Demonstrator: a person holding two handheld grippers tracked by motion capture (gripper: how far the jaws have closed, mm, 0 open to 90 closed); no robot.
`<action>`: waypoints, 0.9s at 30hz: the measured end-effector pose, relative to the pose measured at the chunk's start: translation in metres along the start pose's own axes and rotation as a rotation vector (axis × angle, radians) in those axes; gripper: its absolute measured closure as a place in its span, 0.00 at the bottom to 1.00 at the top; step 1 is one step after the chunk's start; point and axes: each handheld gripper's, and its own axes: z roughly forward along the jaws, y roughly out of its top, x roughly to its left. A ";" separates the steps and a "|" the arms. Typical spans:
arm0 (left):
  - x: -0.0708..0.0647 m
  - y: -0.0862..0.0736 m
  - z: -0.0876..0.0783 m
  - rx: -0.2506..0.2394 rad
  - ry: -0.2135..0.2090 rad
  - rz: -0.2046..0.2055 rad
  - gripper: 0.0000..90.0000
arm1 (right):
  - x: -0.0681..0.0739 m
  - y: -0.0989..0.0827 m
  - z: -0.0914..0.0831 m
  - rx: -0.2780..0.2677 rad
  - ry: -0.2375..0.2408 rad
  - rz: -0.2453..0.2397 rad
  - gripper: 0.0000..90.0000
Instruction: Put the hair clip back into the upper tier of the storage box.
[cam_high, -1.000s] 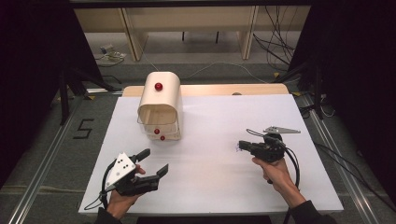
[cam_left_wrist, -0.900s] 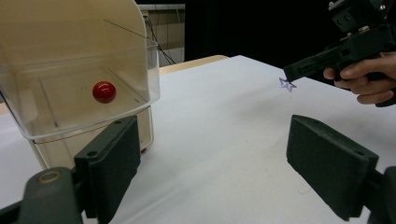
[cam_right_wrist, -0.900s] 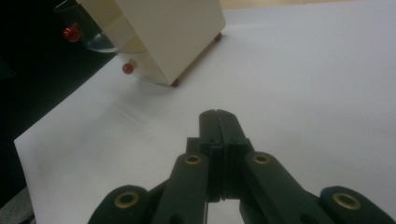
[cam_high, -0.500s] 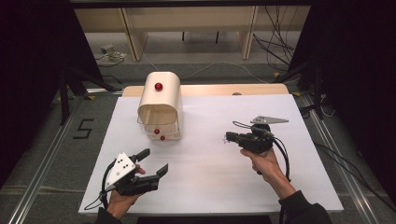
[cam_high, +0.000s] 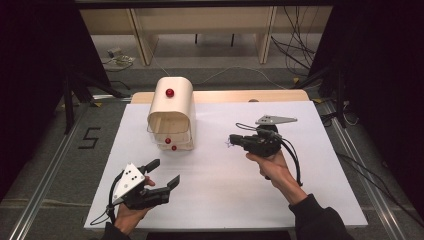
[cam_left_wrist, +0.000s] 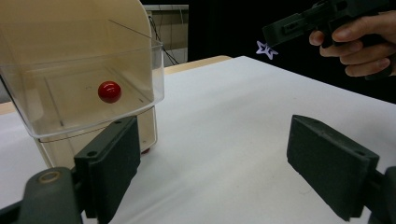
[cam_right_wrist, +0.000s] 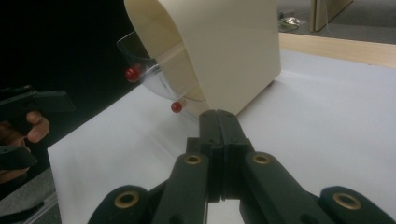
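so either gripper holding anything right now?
Nothing is held. The left gripper is open above the white table; the right gripper has its jaws shut together on nothing, pointing toward the cream cabinet.

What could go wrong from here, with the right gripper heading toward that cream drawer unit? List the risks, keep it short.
1. The right gripper has its jaws shut; arriving like that, it may shove the cream drawer unit instead of gripping a red knob.
2. The clear drawer stands pulled out, so a knock could tip or slide the unit on the white tabletop.
3. The left gripper rests open and apart from the unit, so nothing steadies it.
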 end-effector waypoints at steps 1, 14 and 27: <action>0.000 0.000 0.000 -0.002 0.001 0.001 0.19 | 0.001 0.001 0.003 0.003 0.003 -0.008 1.00; 0.000 0.000 0.000 -0.007 0.002 0.001 0.19 | 0.020 0.017 0.028 0.022 0.045 -0.035 1.00; 0.000 0.000 0.000 -0.008 0.002 0.000 0.19 | 0.037 0.037 0.048 0.009 0.071 -0.071 1.00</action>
